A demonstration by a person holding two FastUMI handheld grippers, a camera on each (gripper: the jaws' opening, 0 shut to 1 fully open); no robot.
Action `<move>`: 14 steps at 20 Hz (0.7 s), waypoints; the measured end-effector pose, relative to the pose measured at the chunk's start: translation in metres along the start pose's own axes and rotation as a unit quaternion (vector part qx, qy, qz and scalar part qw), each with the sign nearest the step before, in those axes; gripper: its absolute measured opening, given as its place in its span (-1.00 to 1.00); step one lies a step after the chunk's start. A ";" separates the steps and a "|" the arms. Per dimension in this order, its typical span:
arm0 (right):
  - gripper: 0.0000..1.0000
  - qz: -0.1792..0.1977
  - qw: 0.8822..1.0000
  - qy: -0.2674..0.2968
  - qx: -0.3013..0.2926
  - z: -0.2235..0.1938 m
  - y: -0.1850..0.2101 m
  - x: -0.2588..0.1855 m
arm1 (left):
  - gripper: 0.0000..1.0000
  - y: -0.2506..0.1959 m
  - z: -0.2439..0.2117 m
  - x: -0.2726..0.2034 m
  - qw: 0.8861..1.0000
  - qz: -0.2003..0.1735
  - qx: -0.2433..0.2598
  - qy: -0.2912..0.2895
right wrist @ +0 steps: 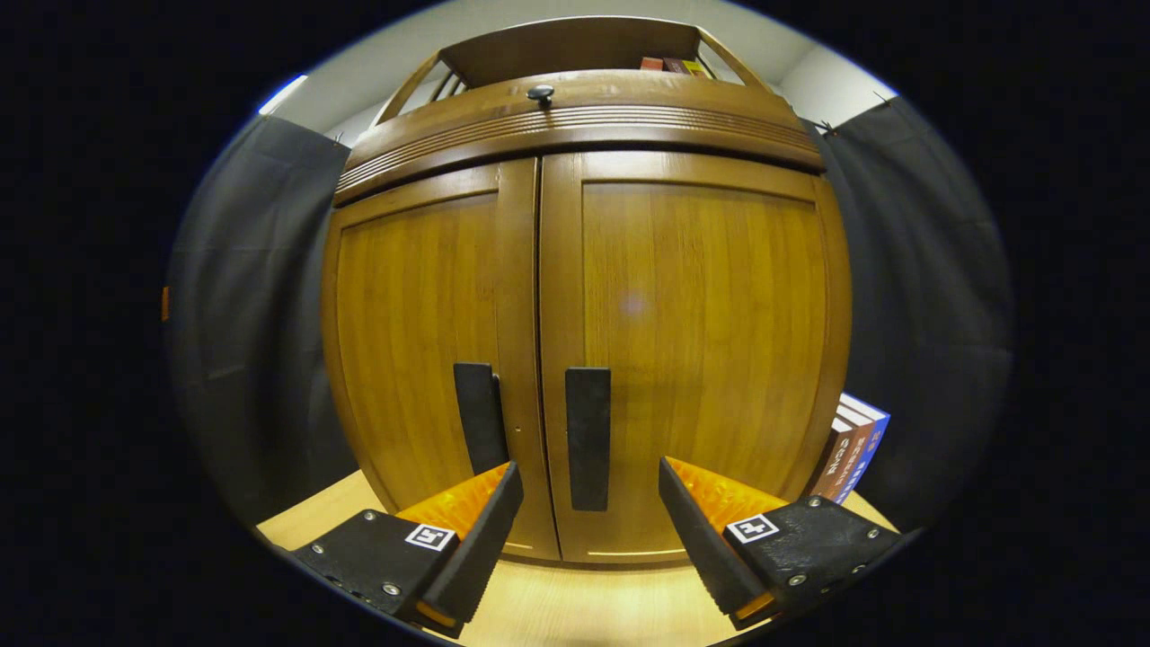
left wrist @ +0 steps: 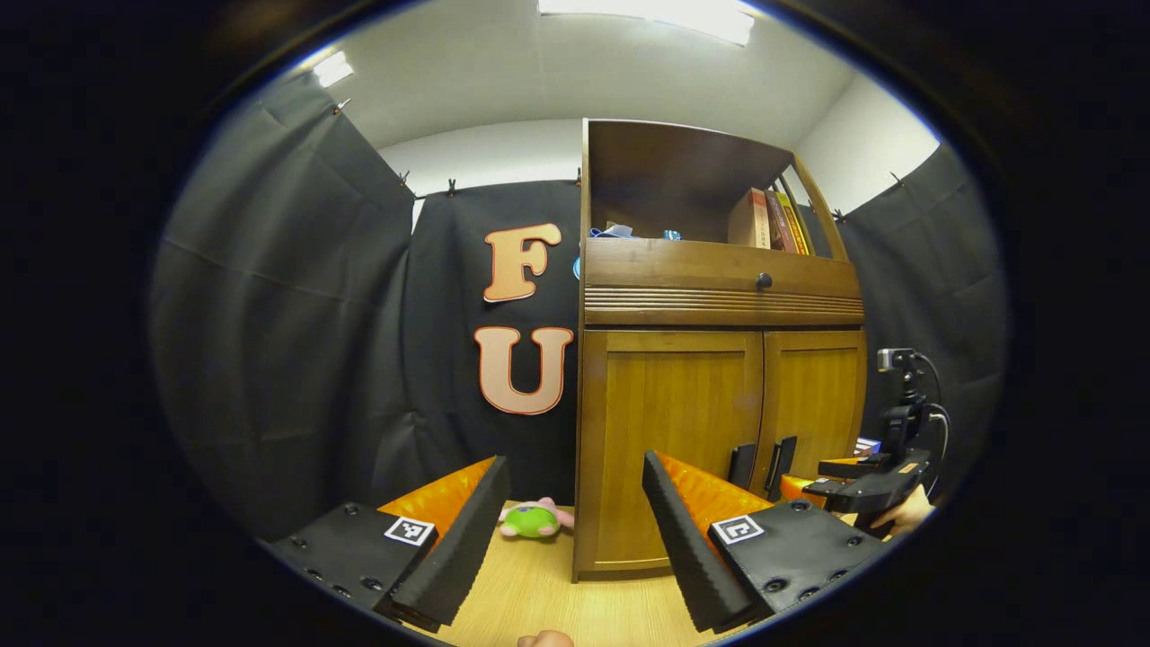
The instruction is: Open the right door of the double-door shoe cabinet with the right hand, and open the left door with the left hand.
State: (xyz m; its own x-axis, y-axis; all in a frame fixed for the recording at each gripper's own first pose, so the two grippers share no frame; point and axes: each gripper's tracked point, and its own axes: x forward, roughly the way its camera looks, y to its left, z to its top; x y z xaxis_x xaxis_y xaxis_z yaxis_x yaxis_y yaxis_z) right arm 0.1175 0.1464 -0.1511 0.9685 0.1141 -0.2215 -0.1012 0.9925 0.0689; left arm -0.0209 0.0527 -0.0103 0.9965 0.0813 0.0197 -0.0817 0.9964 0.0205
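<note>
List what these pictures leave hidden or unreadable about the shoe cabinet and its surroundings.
- Inside of the cabinet: hidden in both views by the shut left door and right door.
- Books beside the cabinet, right gripper view: partly behind its side; titles too small.
- Plush toy, left gripper view: partly hidden by the left gripper.
- Right gripper, left gripper view: fingertips too small to judge.
</note>
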 end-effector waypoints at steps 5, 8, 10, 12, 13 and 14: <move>0.74 -0.019 1.000 0.000 0.009 -0.003 -0.006 0.035 | 0.92 0.009 -0.008 0.007 1.000 0.008 0.000 0.006; 0.54 -0.029 1.000 -0.011 -0.003 -0.001 -0.011 0.050 | 0.92 0.013 -0.017 0.014 1.000 0.011 0.003 0.014; 0.41 -0.023 1.000 -0.010 0.001 -0.003 -0.008 0.056 | 0.96 0.013 -0.021 0.019 1.000 0.010 0.000 0.020; 0.27 -0.021 1.000 -0.009 0.001 -0.003 -0.006 0.061 | 0.94 0.014 -0.025 0.024 1.000 0.012 -0.002 0.023; 0.21 -0.021 1.000 -0.010 0.000 -0.003 -0.005 0.062 | 0.96 0.015 -0.027 0.028 1.000 0.014 -0.001 0.026; 0.36 -0.020 1.000 -0.011 0.001 -0.002 -0.005 0.063 | 0.90 0.015 -0.030 0.029 1.000 0.015 0.001 0.028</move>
State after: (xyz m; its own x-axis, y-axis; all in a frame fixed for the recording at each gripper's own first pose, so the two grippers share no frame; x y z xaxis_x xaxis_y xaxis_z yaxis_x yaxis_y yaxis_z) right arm 0.1786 0.1487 -0.1672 0.9767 0.0732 -0.2018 -0.0619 0.9962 0.0617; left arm 0.0073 0.0710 -0.0392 0.9931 0.1118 -0.0351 -0.1111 0.9936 0.0229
